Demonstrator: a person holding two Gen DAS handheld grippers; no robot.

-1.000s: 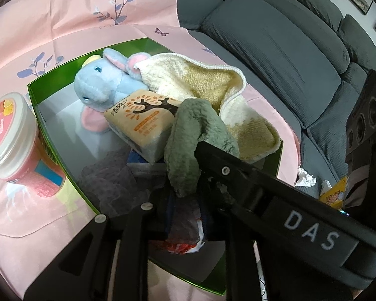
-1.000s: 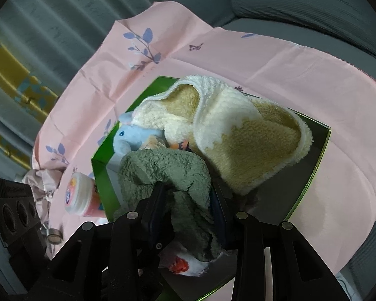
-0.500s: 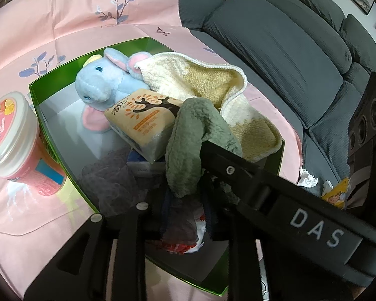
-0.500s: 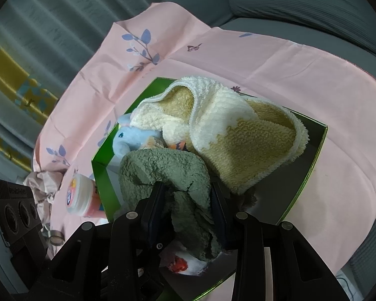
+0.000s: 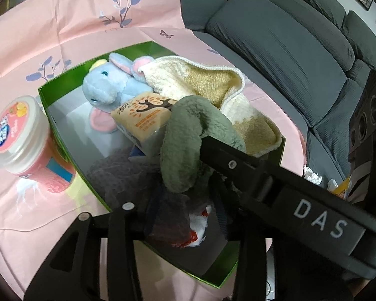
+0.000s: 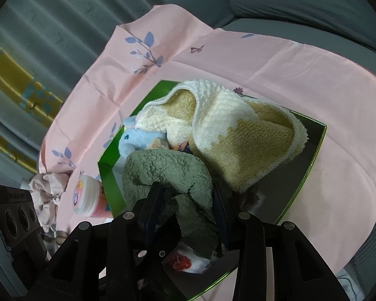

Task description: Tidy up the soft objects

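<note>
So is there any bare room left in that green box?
A patch of floor shows between the box wall by the pink tub and the blue plush. Another lies under the yellow towel, by the far wall. The middle is crowded.

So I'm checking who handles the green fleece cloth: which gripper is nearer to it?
Right. The right gripper has its fingers clamped on the green cloth over the box; the left gripper sits just below it.

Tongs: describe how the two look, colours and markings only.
Both tongs are matte black plastic with angular, strutted finger arms and small silver screw heads. The right tongs carry white letters "DAS" on one side, seen from the left wrist. The left tongs show no lettering.
</note>
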